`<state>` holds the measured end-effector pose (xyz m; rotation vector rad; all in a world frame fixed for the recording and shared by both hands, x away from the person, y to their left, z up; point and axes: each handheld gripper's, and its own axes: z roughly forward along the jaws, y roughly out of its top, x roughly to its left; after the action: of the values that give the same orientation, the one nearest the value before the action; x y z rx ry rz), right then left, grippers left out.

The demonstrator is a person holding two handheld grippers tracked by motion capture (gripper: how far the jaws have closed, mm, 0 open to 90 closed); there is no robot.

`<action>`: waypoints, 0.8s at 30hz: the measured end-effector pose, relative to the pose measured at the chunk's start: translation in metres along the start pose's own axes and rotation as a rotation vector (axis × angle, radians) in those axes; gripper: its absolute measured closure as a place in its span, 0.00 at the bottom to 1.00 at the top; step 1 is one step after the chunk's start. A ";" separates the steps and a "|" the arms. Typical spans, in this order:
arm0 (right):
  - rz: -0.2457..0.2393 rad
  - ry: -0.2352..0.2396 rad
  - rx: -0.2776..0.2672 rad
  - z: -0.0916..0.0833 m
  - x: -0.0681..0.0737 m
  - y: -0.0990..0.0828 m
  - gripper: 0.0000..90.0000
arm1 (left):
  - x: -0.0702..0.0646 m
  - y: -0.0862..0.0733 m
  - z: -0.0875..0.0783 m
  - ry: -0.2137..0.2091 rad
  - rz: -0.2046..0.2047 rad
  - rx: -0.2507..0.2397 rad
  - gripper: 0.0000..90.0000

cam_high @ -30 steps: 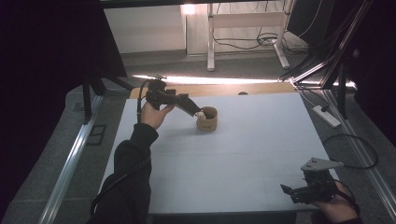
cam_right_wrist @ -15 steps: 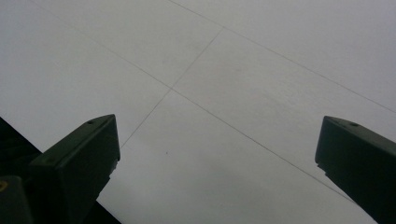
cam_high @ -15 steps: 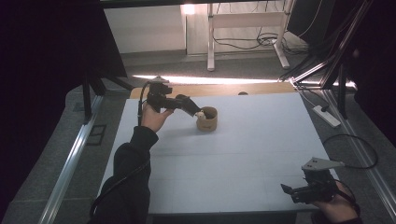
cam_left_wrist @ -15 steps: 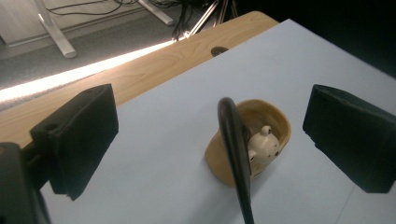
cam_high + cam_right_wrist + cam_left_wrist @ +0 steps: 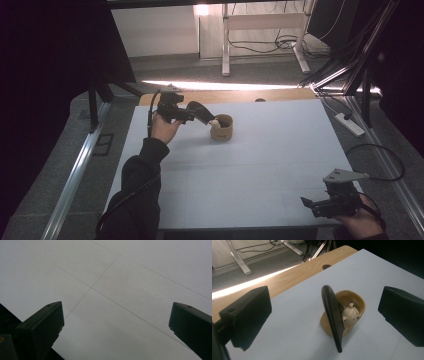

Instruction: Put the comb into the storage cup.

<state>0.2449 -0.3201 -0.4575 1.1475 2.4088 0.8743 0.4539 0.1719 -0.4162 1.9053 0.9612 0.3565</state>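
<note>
Spoon leans upright in the tan cup at the table's far left, between my left gripper's jaws, just opened wide, touching nothing. Looks light, stiff, slick; I'd pinch its flat faces.

A table carries everything here. Its top is covered by a pale, bluish-white sheet marked with faint straight seams, and a strip of bare light wood with a small round hole runs along the far edge beyond the sheet. A tan cup stands directly on the sheet, toward the far left part of it and near that wooden strip. A small cream figure sits inside the cup, and a dark flat oval piece leans upright against the cup's near side.
</note>
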 end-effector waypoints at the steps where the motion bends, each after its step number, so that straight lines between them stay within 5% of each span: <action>1: 0.001 0.000 -0.001 0.000 0.000 0.000 0.00 | 0.000 0.000 0.000 0.000 0.002 -0.002 0.00; 13: -0.003 -0.003 0.000 0.000 0.000 0.000 0.00 | -0.006 -0.007 -0.004 -0.004 0.054 -0.007 0.00; 24: 0.001 -0.007 -0.002 0.000 0.000 0.000 0.00 | -0.010 -0.015 -0.007 -0.013 0.055 -0.001 0.00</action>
<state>0.2448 -0.3201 -0.4574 1.1491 2.4019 0.8715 0.4360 0.1726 -0.4243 1.9334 0.9019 0.3764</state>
